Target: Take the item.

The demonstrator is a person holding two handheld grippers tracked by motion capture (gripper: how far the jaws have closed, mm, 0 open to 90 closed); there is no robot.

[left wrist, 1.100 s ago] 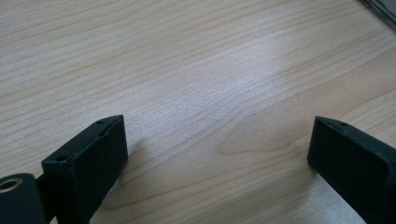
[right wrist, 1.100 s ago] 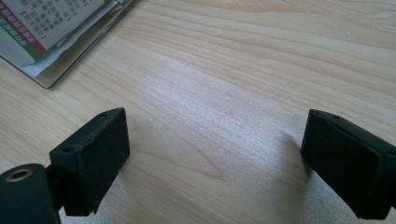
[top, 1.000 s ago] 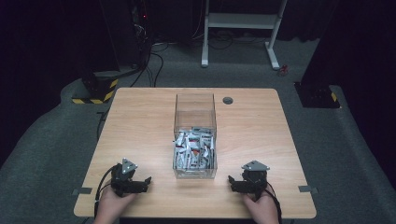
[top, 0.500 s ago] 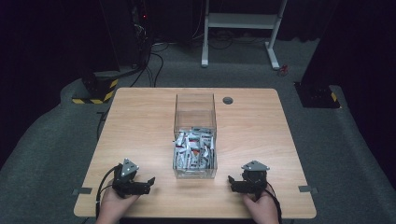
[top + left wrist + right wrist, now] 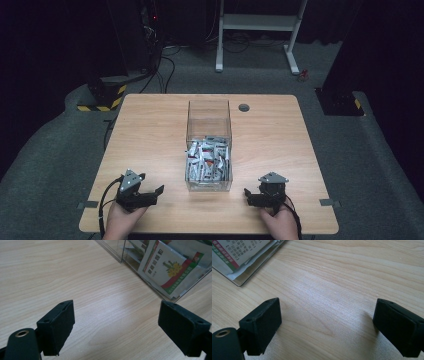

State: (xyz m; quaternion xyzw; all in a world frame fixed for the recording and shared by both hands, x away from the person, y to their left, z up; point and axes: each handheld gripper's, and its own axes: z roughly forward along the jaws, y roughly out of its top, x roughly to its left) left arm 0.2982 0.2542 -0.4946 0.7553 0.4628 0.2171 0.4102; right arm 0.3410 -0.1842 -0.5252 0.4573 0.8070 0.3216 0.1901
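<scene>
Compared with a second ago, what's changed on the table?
The left gripper has swung a little toward the clear box, and its jaws have just been closing slightly, with nothing between them. The right gripper, the box and its packets stayed put.

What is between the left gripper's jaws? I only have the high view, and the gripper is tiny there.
Observer: Nothing. The left gripper stands open over the light wooden table; its jaws have just been closing a little.
Operator: What fills the box?
Observer: Sachets. Against the wall of the clear plastic box leans a white paper sachet with yellow flowers and a red and green band.
Operator: And the right gripper?
Observer: The right gripper is open too, with bare wood between its jaws.
</scene>
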